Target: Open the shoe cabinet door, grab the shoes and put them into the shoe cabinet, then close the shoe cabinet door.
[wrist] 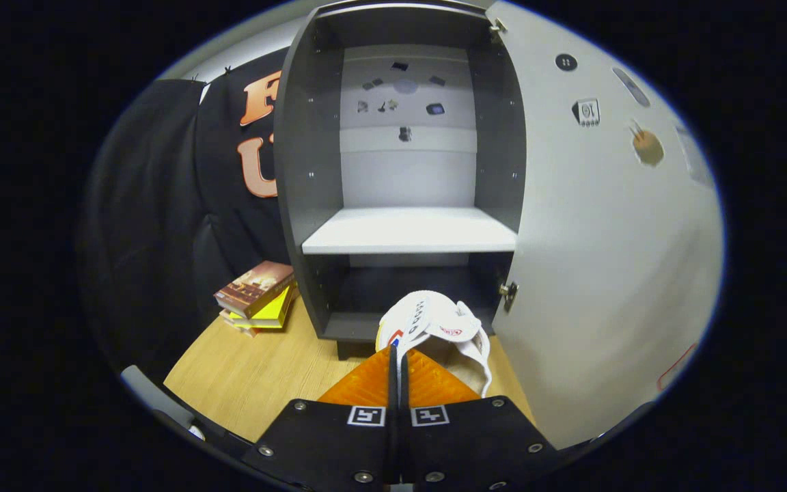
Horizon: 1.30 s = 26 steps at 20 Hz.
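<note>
The cabinet (400, 171) stands open straight ahead on a wooden table (257, 376), its door (605, 260) swung wide to the right so that the door's inner face runs along the whole right side, from the hinges (508, 292) at the cabinet's right wall out toward the gripper. That leaves the front of the cabinet unblocked, with the open way in bounded by the dark left wall and the hinged right edge. To the left of the cabinet there is bare tabletop, and a small stack of books (257, 294) lies near the cabinet's lower left corner, just beside it but whether it touches cannot be told. Inside, a pale shelf (410, 232) splits the cabinet into an upper and a lower compartment. Nothing sits on the shelf; small stickers dot the pale back panel above it. The lower compartment is dark, and its contents are hard to make out behind the shoe. The shoe (441, 324), white with red marks, hangs just ahead of the fingers, in front of the lower compartment's opening and near the door's lower hinge. The gripper (397, 369) has its fingers drawn nearly together, with only a thin slit between them, and a white edge of the shoe sits pinched in that slit, so both fingers press on it. The rest of the shoe droops off to the right of the fingertips.
</note>
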Motion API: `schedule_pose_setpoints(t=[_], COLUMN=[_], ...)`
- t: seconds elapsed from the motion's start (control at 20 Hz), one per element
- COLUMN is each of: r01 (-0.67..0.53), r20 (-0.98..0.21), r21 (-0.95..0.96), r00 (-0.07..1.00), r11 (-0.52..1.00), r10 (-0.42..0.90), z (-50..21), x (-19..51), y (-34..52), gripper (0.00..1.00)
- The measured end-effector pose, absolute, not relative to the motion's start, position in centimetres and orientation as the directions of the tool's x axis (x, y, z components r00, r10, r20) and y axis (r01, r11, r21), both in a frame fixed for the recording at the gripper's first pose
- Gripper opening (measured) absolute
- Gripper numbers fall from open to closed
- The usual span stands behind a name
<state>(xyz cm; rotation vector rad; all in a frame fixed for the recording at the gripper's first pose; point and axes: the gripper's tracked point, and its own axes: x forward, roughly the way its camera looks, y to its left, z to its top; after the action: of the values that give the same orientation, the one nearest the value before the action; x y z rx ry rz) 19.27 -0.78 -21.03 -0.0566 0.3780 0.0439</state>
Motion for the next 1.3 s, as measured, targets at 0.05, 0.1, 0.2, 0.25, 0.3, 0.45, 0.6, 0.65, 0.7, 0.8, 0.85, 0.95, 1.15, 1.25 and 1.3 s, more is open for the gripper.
schedule_pose_setpoints(t=[0.05, 0.1, 0.2, 0.25, 0.3, 0.45, 0.6, 0.65, 0.7, 0.8, 0.85, 0.95, 1.15, 1.25, 1.3], r01=[-0.049, -0.046, -0.043, -0.044, -0.046, -0.054, -0.059, -0.062, -0.06, -0.06, -0.061, -0.061, -0.072, -0.074, -0.068], r20=[-0.342, -0.309, -0.248, -0.229, -0.212, -0.198, -0.212, -0.221, -0.226, -0.243, -0.247, -0.253, -0.28, -0.27, -0.269], r21=[-0.048, -0.045, -0.055, -0.069, -0.07, -0.042, -0.058, -0.059, -0.058, -0.055, -0.053, -0.061, -0.06, -0.084, -0.1], r00=[0.939, 0.951, 0.968, 0.973, 0.977, 0.979, 0.976, 0.974, 0.973, 0.969, 0.968, 0.967, 0.958, 0.962, 0.962], r11=[0.998, 0.998, 0.998, 0.997, 0.996, 0.998, 0.997, 0.996, 0.996, 0.997, 0.997, 0.996, 0.996, 0.994, 0.993], r10=[0.029, 0.03, 0.028, 0.028, 0.03, 0.045, 0.045, 0.047, 0.045, 0.045, 0.046, 0.044, 0.053, 0.049, 0.039], z=[-19.0, -16.7, -13.3, -12.2, -11.1, -9.5, -10.6, -11.1, -11.6, -12.6, -13.0, -13.9, -15.9, -16.1, -16.3], x=[20.1, 21.2, 23.9, 25.7, 27.3, 32.8, 38.1, 39.7, 41.2, 43.8, 45.3, 47.0, 49.9, 50.5, 50.7], y=[-0.9, -0.8, -0.9, -0.7, -0.6, 0.0, 0.6, 1.0, 1.1, 1.5, 1.6, 1.7, 2.5, 2.9, 2.9], gripper=[0.0, 0.0, 0.0, 0.0, 0.0, 0.0, 0.0, 0.0, 0.0, 0.0, 0.0, 0.0, 0.0, 0.0, 0.0])
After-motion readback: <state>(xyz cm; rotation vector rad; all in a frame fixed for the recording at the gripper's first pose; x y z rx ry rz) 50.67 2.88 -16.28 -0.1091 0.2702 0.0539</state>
